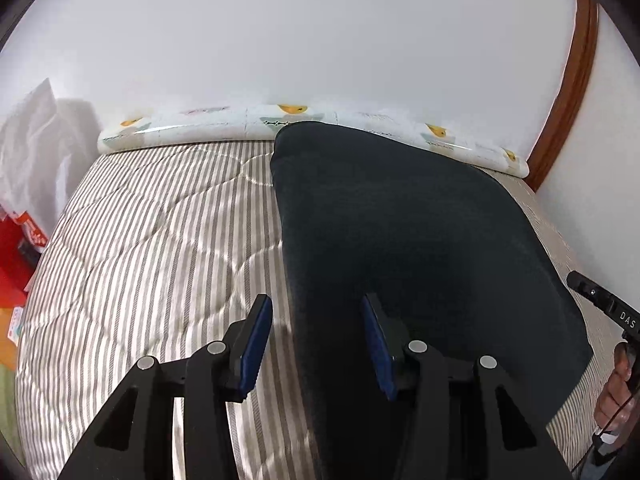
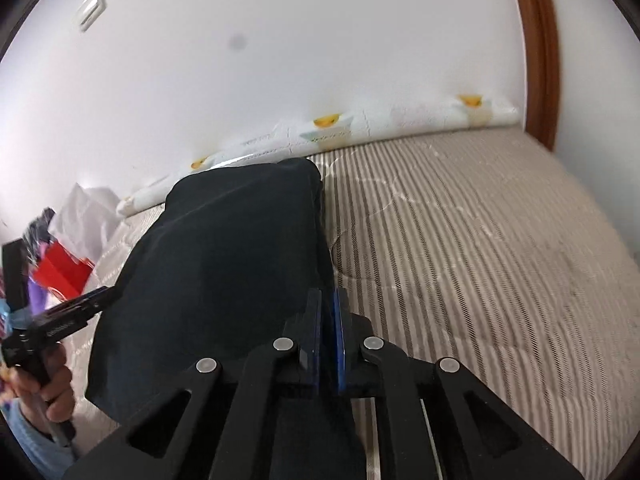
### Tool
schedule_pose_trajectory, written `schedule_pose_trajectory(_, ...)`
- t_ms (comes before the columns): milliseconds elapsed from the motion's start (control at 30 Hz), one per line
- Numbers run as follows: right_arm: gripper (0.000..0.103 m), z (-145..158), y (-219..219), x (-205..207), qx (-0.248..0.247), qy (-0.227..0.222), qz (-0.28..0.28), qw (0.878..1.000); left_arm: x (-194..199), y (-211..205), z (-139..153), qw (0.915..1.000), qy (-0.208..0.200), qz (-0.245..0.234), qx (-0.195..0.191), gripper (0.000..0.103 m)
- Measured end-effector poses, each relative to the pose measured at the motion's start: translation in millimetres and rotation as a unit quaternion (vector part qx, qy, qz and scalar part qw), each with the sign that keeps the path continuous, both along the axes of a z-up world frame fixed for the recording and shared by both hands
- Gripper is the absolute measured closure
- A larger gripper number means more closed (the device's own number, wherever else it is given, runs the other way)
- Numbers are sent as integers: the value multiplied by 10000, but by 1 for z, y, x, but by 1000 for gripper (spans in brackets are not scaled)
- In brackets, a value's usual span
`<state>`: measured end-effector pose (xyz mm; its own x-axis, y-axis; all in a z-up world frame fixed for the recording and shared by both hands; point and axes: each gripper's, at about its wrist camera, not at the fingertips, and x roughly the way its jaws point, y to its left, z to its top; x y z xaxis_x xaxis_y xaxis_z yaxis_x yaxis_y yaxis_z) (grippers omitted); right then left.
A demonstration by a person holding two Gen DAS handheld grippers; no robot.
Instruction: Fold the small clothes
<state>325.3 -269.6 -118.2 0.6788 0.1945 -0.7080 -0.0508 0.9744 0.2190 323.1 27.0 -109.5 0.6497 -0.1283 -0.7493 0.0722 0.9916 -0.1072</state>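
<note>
A dark navy garment (image 1: 420, 240) is lying smooth on the striped bed (image 1: 140, 240), reaching its far edge — left gripper (image 1: 316, 344) jaws half-wide over its edge, right gripper (image 2: 328, 320) jaws closed, whether pinching cloth I cannot tell.

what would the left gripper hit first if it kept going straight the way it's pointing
Most likely the dark garment. The left gripper points down along the garment's left edge, jaws open, one finger over the cloth and one over the striped bedcover. Depth is unclear, so the bedcover beside that edge could be touched at once.
</note>
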Motion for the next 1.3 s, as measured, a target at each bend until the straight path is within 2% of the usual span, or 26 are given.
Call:
schedule_pose_trajectory(100, 93, 4, 16, -16, -287, -117, 112, 9995, -16, 0, 1, 10000, -56, 50, 59, 59)
schedule_pose_trajectory(267, 91, -11, 30, -30, -746, 58, 114, 9971, -48, 3, 2, 9998, -154, 147, 0, 54)
schedule_pose_trajectory(533, 88, -11, 25, -55, -829, 85, -55, 9965, -82, 5, -6, 9999, -8, 82, -147, 53)
schedule_pose_trajectory(667, 87, -12, 28, -64, -945, 102, -63, 9955, -92, -3, -11, 10000, 36, -4, -46, 51)
schedule_pose_trajectory(933, 71, -14, 27, -70, -1023, 190, -131, 9945, -100, -12, -9, 9999, 12, 68, 144, 51)
schedule_pose_trajectory(1133, 54, -9, 26, -74, -917, 332, -114, 9952, -108, -13, -4, 9986, -42, 246, 464, 42)
schedule_pose_trajectory(1300, 51, 2, 28, -87, -1016, 428, -182, 9937, -125, -12, 8, 9979, -64, 368, 537, 35)
